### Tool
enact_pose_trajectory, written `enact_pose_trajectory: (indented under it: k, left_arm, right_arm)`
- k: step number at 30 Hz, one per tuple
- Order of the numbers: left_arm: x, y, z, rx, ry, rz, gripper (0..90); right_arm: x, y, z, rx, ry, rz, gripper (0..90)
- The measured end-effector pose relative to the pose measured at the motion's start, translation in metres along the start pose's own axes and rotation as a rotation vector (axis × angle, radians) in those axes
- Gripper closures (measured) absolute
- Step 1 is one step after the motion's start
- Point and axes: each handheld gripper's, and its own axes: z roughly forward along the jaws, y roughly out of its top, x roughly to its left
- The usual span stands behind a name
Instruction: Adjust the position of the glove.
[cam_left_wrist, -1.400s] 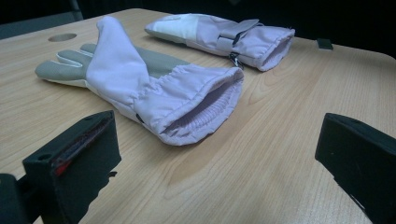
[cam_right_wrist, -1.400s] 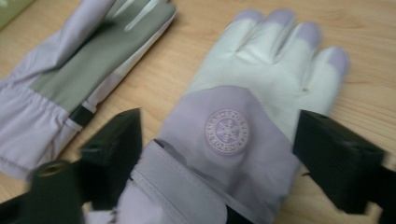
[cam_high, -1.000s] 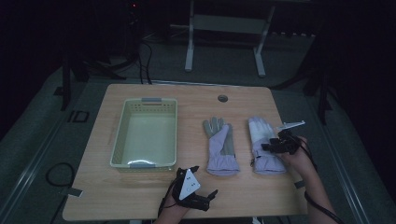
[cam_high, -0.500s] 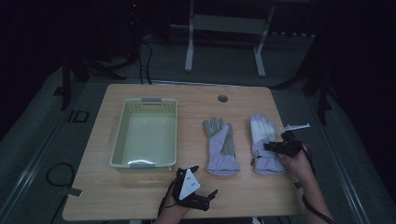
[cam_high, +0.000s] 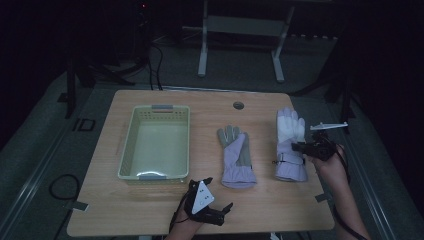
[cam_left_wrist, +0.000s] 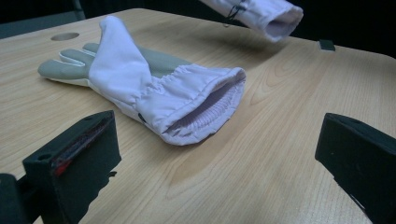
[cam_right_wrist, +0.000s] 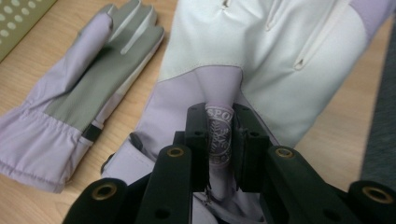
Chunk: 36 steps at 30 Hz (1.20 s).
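Two lilac gloves lie on the wooden table. The left glove rests palm up, grey palm showing, cuff toward me. On the right glove my right gripper is shut, pinching a fold of fabric with a round logo at the back of the hand. That glove's cuff hangs a little off the table. My left gripper stands open near the front edge, jaws wide apart, pointing at the left glove's cuff with nothing between them.
A pale green plastic basket stands empty on the table's left half. A round cable hole sits near the far edge. A metal stand is on the floor beyond the table.
My right gripper has drawn slightly up and away with the right glove's fabric pinched, shifting that glove a little. The left gripper has stayed where it was.
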Motion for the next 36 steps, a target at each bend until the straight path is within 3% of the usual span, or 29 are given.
enact_pose_trajectory:
  k: [3, 8, 12, 18, 19, 36]
  left_arm:
    - [0.000, 0.000, 0.000, -0.002, 0.003, 0.000, 0.1]
    - [-0.001, 0.000, 0.000, -0.001, 0.003, 0.002, 0.1]
    - [0.000, 0.000, 0.000, 0.000, 0.005, 0.000, 0.1]
    - [0.000, 0.000, 0.000, -0.002, 0.002, 0.003, 0.1]
    - [0.000, 0.000, 0.000, -0.001, 0.002, 0.003, 0.1]
    - [0.000, 0.000, 0.000, -0.003, -0.002, 0.005, 0.1]
  right_arm:
    - [0.006, 0.004, -0.004, -0.007, -0.029, -0.012, 78.6]
    - [0.024, 0.017, -0.018, -0.032, 0.011, -0.010, 78.5]
    - [0.035, 0.023, -0.026, -0.044, -0.012, -0.037, 78.5]
    - [0.056, 0.036, -0.034, -0.066, 0.043, -0.047, 78.4]
    - [0.065, 0.040, -0.035, -0.071, 0.059, -0.056, 78.3]
    - [0.129, 0.057, -0.012, -0.036, 0.105, -0.083, 78.1]
